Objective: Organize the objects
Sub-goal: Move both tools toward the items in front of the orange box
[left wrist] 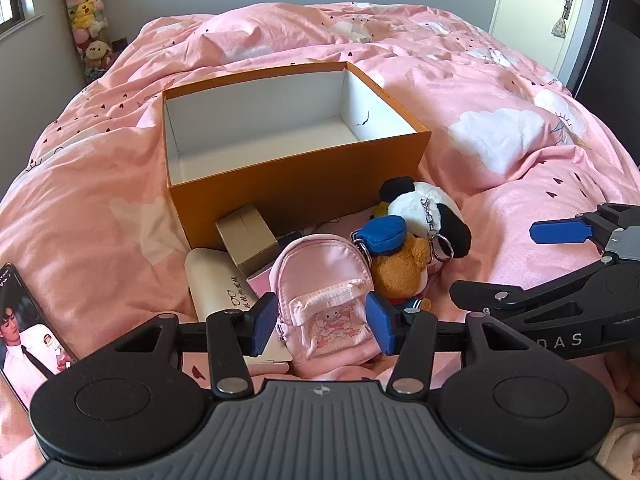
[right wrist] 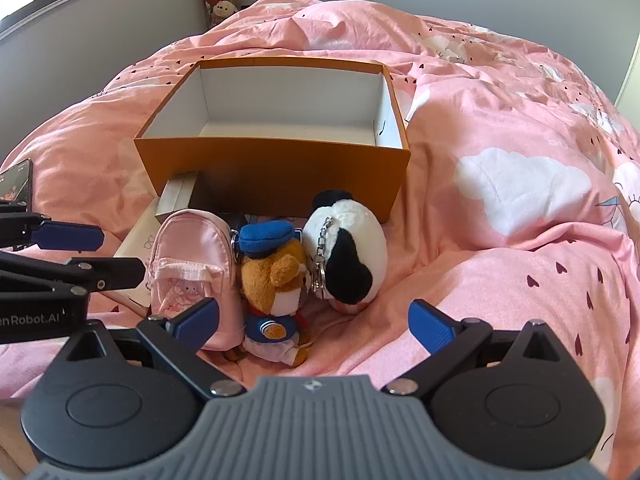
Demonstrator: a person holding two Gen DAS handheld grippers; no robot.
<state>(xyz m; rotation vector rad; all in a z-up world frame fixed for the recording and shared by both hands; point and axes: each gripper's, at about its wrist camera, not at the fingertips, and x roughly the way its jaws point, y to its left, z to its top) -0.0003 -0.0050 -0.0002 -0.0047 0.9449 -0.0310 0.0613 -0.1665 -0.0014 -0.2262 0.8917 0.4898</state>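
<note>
An orange box [left wrist: 296, 184] [right wrist: 276, 172] with a bare white inside stands open on the pink bed. In front of it stand a pink mini backpack [left wrist: 324, 280] [right wrist: 192, 256], a brown bear plush with a blue cap [left wrist: 400, 264] [right wrist: 276, 276] and a black-and-white plush with a key chain [left wrist: 424, 208] [right wrist: 352, 256]. My left gripper [left wrist: 322, 322] frames the backpack between its blue pads; in the right wrist view its fingers [right wrist: 68, 237] end just short of the backpack, so it is open. My right gripper [right wrist: 312, 320] is wide open, just before the bear.
A small tan carton [left wrist: 248, 236] and a white glasses case [left wrist: 216, 280] lie left of the backpack against the box. A lit phone [left wrist: 24, 328] lies on the quilt at far left. Stuffed toys [left wrist: 88, 16] are stacked in the far corner; a door [left wrist: 536, 8] is at right.
</note>
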